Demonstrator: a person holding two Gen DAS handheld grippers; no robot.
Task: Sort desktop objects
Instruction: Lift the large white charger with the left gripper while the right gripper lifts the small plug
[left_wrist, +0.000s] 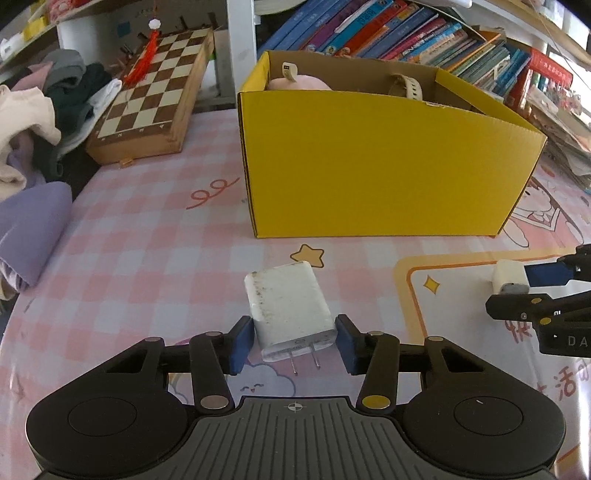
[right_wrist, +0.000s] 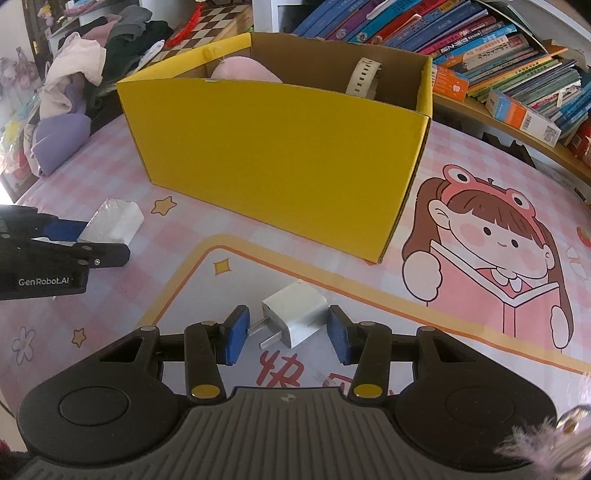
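A large white charger (left_wrist: 291, 306) lies flat on the pink mat, prongs toward me, between the blue pads of my left gripper (left_wrist: 293, 345); the pads sit at its sides, open, with small gaps. It also shows in the right wrist view (right_wrist: 116, 221). A small white plug adapter (right_wrist: 295, 317) lies between the open pads of my right gripper (right_wrist: 284, 336), untouched; it shows in the left wrist view (left_wrist: 508, 277). A yellow cardboard box (left_wrist: 369, 166) stands behind, holding a pink soft item (right_wrist: 243, 70) and a beige watch (right_wrist: 364, 75).
A folded chessboard (left_wrist: 155, 96) leans at the back left beside a pile of clothes (left_wrist: 37, 122). Stacked books (right_wrist: 517, 70) fill the shelf behind and right of the box. The mat carries a cartoon girl print (right_wrist: 491, 243).
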